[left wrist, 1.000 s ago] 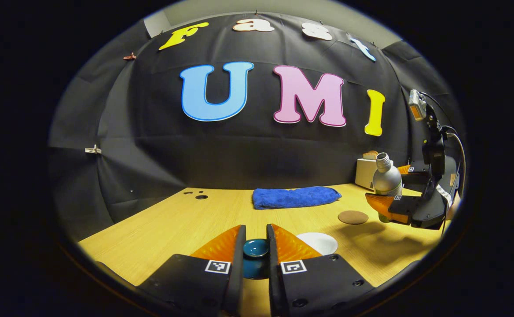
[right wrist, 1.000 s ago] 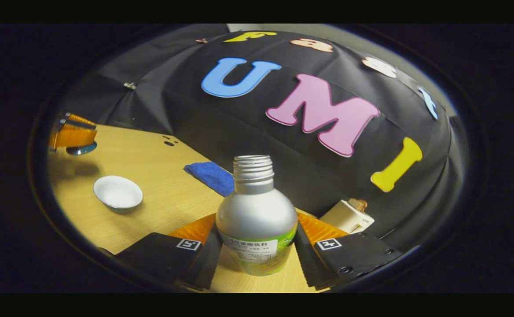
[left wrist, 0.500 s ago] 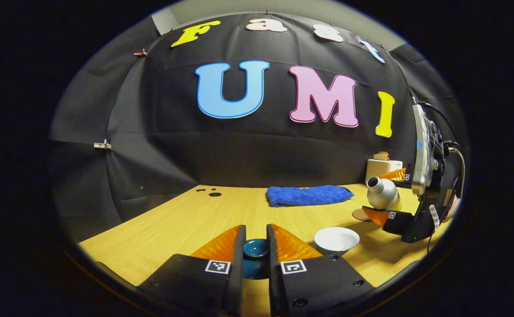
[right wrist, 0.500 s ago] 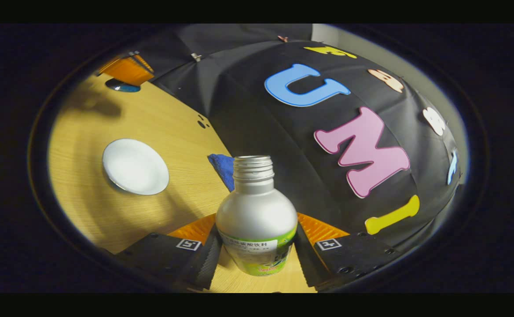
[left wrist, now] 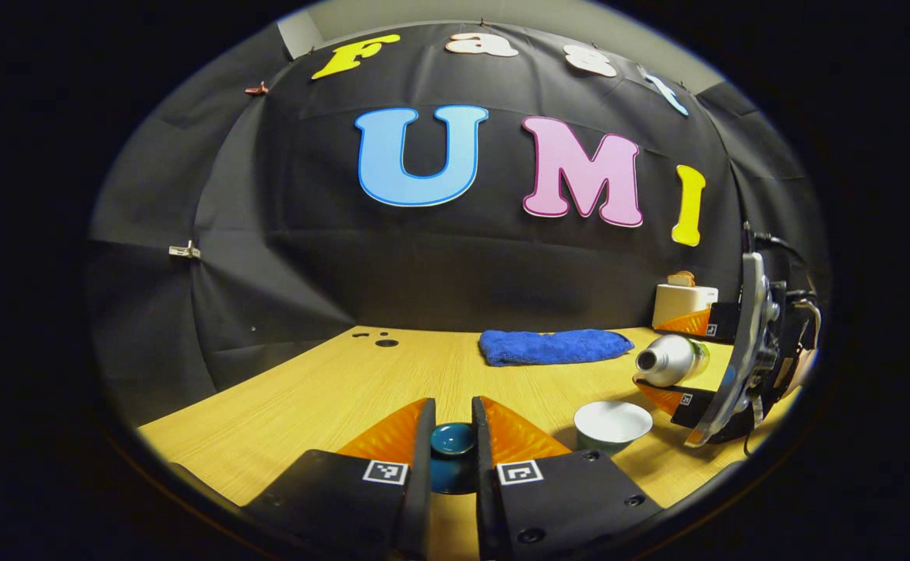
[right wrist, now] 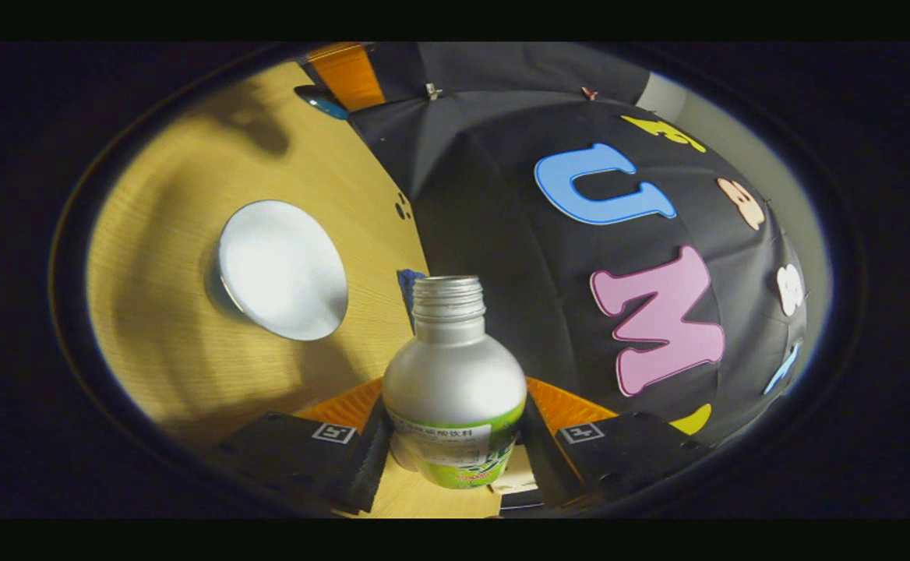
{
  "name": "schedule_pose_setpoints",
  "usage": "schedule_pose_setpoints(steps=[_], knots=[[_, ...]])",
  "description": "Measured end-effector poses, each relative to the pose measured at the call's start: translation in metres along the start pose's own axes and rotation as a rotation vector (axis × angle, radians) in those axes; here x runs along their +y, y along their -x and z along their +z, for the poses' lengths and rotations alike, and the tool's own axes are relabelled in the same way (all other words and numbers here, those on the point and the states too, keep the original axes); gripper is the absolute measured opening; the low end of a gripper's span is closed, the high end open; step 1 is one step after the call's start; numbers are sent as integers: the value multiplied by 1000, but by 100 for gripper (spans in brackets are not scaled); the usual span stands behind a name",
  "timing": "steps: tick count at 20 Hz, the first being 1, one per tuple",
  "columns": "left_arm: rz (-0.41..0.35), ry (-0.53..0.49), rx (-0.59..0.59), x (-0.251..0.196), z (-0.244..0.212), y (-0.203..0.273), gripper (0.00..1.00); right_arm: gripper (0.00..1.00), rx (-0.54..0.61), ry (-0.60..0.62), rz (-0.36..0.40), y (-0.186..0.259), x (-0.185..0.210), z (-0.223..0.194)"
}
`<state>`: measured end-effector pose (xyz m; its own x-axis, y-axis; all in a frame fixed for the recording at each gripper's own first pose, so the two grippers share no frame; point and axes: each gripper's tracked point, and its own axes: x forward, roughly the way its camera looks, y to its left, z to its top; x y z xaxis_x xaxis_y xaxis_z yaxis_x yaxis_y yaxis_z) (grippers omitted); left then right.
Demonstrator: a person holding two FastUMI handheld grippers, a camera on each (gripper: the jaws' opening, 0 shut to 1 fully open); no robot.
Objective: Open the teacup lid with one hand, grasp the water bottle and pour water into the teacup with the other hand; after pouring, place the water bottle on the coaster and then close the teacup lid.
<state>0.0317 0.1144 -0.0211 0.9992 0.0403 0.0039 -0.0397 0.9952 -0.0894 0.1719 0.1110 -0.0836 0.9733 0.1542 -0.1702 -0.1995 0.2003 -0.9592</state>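
Observation:
In the left gripper view my left gripper [left wrist: 453,411] is shut on the dark teal teacup lid [left wrist: 453,441], held above the wooden table [left wrist: 330,397]. The uncovered teacup [left wrist: 612,421], white inside, stands just to the right. My right gripper [left wrist: 687,360] is shut on the silver water bottle [left wrist: 665,359], which lies tilted almost level with its open mouth pointing over the cup. In the right gripper view the bottle [right wrist: 453,343] sits between my right gripper [right wrist: 455,409] fingers, with the teacup [right wrist: 282,269] to the left. The left gripper [right wrist: 346,74] and lid [right wrist: 321,100] are far off at the top.
A folded blue towel [left wrist: 552,346] lies at the back of the table against the black wall. A white toaster-like box [left wrist: 682,302] stands at the back right. Small dark holes [left wrist: 383,342] mark the table's back left.
The right gripper has tipped the bottle from upright to nearly level and carried it lower, toward the teacup. The left gripper still holds the lid, and its view has shifted slightly.

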Motion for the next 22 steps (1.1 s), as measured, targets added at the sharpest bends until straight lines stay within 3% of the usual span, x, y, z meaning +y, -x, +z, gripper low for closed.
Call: schedule_pose_setpoints(steps=[10, 14, 22], knots=[[-7, 11, 14, 8, -4, 0, 27, 79, -40, 209, 5, -10, 14, 7], [-6, 18, 18, 10, -6, 0, 27, 79, -64, 326, -29, -7, 9, 14], [-11, 17, 18, 11, -5, 3, 27, 79, -93, 416, -38, -10, 8, 20]])
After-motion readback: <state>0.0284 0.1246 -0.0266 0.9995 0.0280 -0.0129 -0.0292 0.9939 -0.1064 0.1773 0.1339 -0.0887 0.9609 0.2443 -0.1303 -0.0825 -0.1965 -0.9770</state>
